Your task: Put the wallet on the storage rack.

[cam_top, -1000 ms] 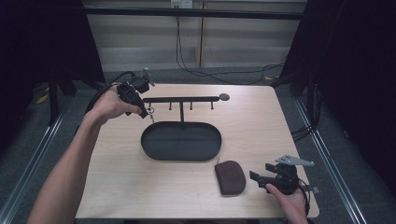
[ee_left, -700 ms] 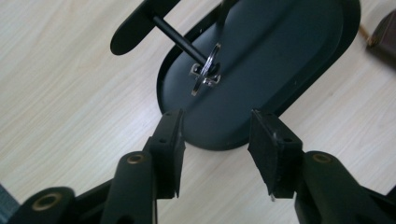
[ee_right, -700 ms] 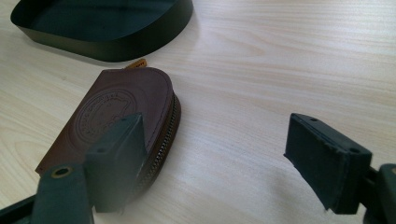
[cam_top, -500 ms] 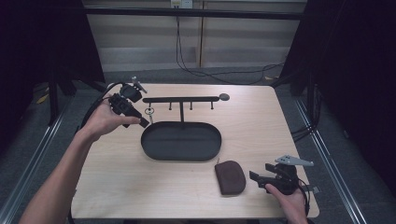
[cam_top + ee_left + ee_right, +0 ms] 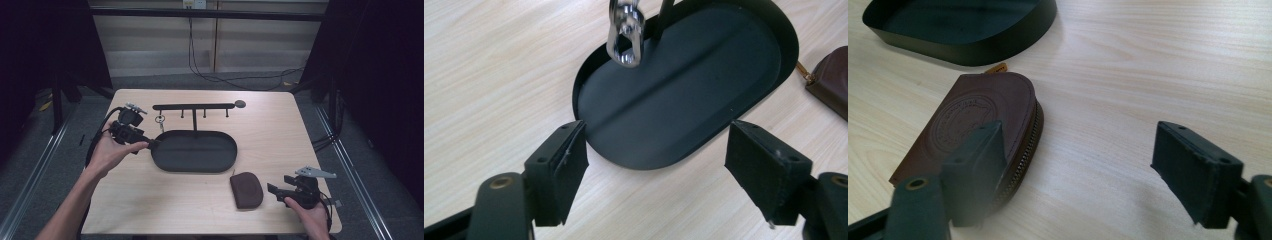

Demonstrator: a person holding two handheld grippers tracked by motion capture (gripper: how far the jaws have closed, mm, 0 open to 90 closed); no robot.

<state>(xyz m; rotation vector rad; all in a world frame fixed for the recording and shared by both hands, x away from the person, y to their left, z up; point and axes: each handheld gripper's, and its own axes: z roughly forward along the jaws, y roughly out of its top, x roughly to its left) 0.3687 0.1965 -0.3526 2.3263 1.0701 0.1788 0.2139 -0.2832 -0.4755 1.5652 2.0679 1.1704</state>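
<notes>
A black oval tray point(image 5: 195, 150) lies mid-table, with a post rising from it to a black hook bar point(image 5: 195, 106). A silver key ring point(image 5: 160, 120) hangs from the bar's left hook, and it dangles at the top of the left gripper view as the ring point(image 5: 625, 35). My left gripper point(image 5: 150, 143) hovers at the tray's left rim, open and holding nothing point(image 5: 656, 145). A brown leather zip pouch point(image 5: 246, 190) lies flat in front of the tray. My right gripper point(image 5: 275, 190) rests just right of it, open point(image 5: 1080, 145), its left jaw overlapping the pouch point(image 5: 973, 120).
The light wooden table point(image 5: 300, 130) has bare room right of the tray point(image 5: 963, 25) and along the front left. Black cables trail from both grippers. Metal rails and dark floor surround the table.
My left gripper has drawn back and down from the bar's left hook to the tray's left rim, and the key ring now hangs free. The right gripper has not moved.
</notes>
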